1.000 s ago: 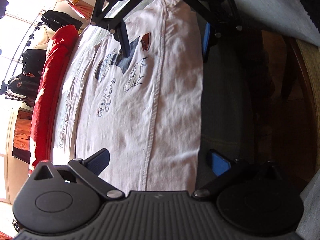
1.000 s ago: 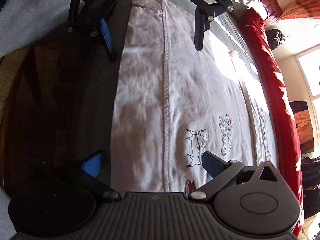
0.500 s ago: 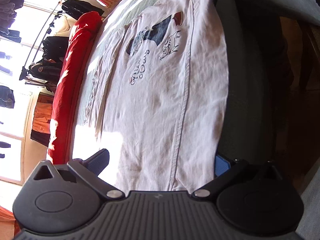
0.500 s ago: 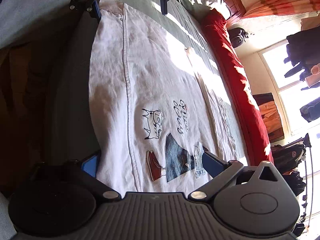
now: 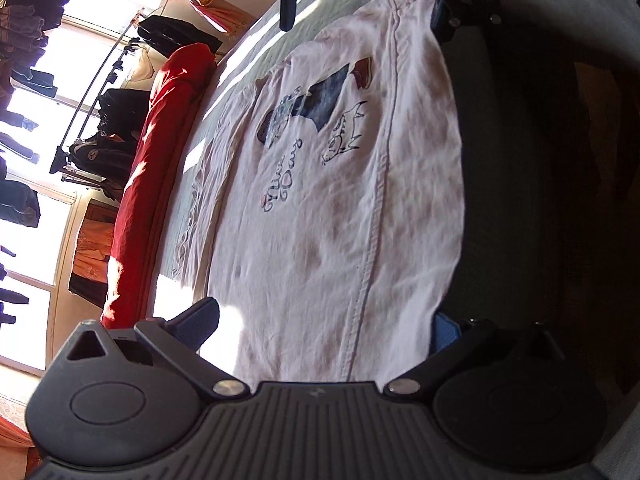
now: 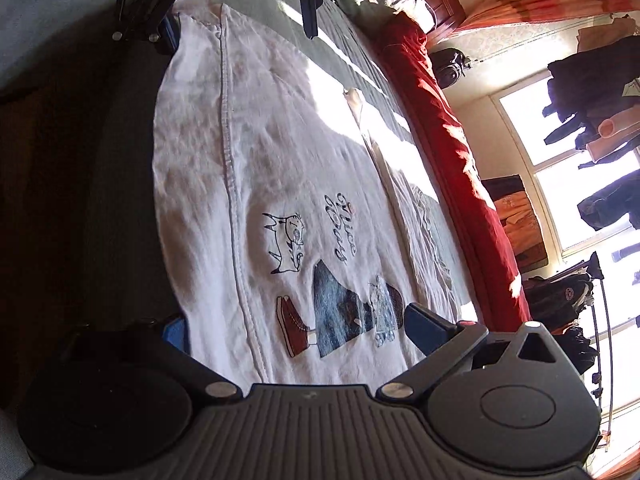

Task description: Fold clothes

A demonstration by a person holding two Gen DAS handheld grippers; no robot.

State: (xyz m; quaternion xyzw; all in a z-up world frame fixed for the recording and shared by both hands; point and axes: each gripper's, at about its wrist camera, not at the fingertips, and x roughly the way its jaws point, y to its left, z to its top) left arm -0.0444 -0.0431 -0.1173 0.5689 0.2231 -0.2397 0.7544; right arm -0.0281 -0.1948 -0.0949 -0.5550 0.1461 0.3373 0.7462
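On the left side of the bed, the left tongs (image 5: 324, 326) stand wide open, one blue-padded finger on each side of the white T-shirt's (image 5: 340, 216) end, gripping nothing. Their frame is matte black ribbed plastic with round pivot discs and bright rivets. The T-shirt lies spread flat on the grey-green bed cover (image 5: 486, 168), close to the bed's near edge. Its cotton is soft and finely wrinkled, with a raised double-stitched seam running lengthwise. A cartoon print (image 6: 340, 304) shows a line-drawn cat, script lettering, blue jeans and red sneakers. Beyond the shirt a long, plump red bolster (image 5: 148, 184) runs along the far edge of the bed, with dark garments on a metal rack (image 5: 100, 92) by the sunlit window. At the shirt's right end, the right tongs (image 6: 296, 330) are likewise spread wide and empty, straddling the cloth.
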